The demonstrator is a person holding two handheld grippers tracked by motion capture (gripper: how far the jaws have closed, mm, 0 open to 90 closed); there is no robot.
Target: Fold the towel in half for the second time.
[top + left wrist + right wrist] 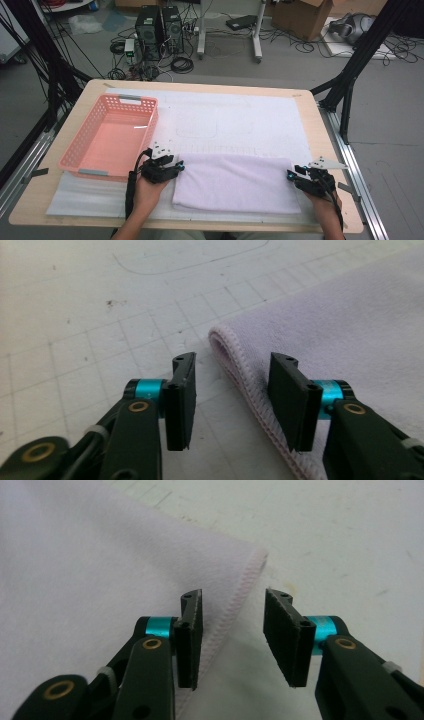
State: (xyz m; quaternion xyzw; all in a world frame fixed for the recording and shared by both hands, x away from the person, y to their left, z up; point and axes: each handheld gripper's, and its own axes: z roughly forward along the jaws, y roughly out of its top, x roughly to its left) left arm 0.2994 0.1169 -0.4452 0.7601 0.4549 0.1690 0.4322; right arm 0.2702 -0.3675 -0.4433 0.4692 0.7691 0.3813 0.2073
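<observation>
Both hand-held grippers [180, 165] [290, 173] astride towel [235, 182] edges

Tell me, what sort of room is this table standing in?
Most likely a research lab or workshop, not a home. Two computer towers stand on the floor amid loose cables, cardboard boxes sit at the back, and black frame struts flank the wooden table.

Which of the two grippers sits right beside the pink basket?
The left gripper: it is at the folded lilac towel's left end, just off the pink basket's near right corner. The right gripper is at the towel's opposite end, far from the basket.
</observation>
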